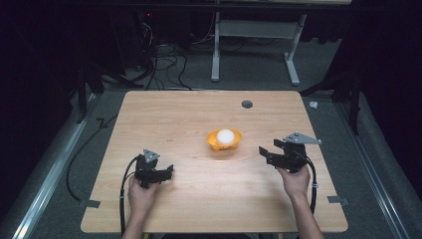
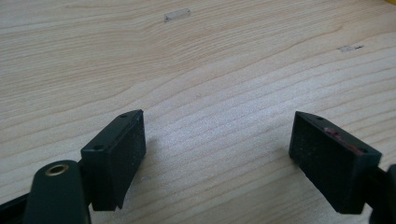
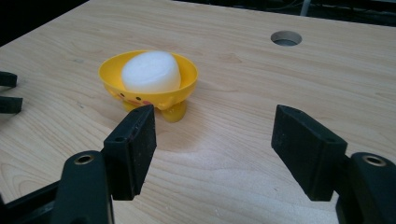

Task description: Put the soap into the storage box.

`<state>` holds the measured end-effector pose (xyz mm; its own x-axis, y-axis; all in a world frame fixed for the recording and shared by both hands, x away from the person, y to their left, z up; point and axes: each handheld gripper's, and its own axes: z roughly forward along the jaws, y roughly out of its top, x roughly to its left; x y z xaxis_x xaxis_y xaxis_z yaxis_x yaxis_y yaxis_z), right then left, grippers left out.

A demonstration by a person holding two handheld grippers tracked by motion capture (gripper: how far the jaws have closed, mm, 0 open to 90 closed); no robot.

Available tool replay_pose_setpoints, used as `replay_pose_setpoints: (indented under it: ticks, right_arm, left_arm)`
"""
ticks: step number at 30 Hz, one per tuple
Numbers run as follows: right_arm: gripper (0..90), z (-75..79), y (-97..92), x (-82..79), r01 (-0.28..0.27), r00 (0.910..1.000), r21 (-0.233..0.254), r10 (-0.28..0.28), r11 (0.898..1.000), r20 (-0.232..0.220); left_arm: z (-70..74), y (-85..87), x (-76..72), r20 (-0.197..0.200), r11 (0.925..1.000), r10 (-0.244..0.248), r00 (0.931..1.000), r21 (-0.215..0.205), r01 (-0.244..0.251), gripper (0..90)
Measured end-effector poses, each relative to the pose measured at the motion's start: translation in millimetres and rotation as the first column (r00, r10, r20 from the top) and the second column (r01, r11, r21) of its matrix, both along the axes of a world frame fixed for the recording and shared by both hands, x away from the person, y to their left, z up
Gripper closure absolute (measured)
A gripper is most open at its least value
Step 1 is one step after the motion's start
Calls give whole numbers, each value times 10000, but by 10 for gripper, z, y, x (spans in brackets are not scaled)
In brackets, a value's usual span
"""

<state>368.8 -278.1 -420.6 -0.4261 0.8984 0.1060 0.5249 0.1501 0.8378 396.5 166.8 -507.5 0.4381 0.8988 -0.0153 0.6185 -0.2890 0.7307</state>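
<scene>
A small yellow duck-faced bowl (image 1: 224,140) (image 3: 149,88) stands near the middle of the wooden table (image 1: 189,114), holding a white rounded block (image 1: 225,136) (image 3: 152,71). My right gripper (image 1: 266,153) (image 3: 215,149) hovers to the right of the bowl, open, with nothing between its black jaws. My left gripper (image 1: 168,172) (image 2: 217,154) is low over bare wood at the front left, also open and empty. In the right gripper view the left gripper's fingertips (image 3: 8,98) poke in at the left edge.
A round cable hole (image 1: 247,104) (image 3: 286,38) sits in the table's far right part. Bits of tape (image 2: 177,15) mark the wood. Cables and a metal stand (image 1: 256,45) lie on the grey floor behind the table.
</scene>
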Motion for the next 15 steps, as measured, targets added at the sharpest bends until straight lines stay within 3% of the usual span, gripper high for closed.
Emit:
replay_pose_setpoints:
  ticks: [15]
  right_arm:
    - [317,-55,24,-75,-67,9999,51,68,10000,-88]
  left_arm:
    - [0,0,0,-2,10000,-9,10000,2,9,190]
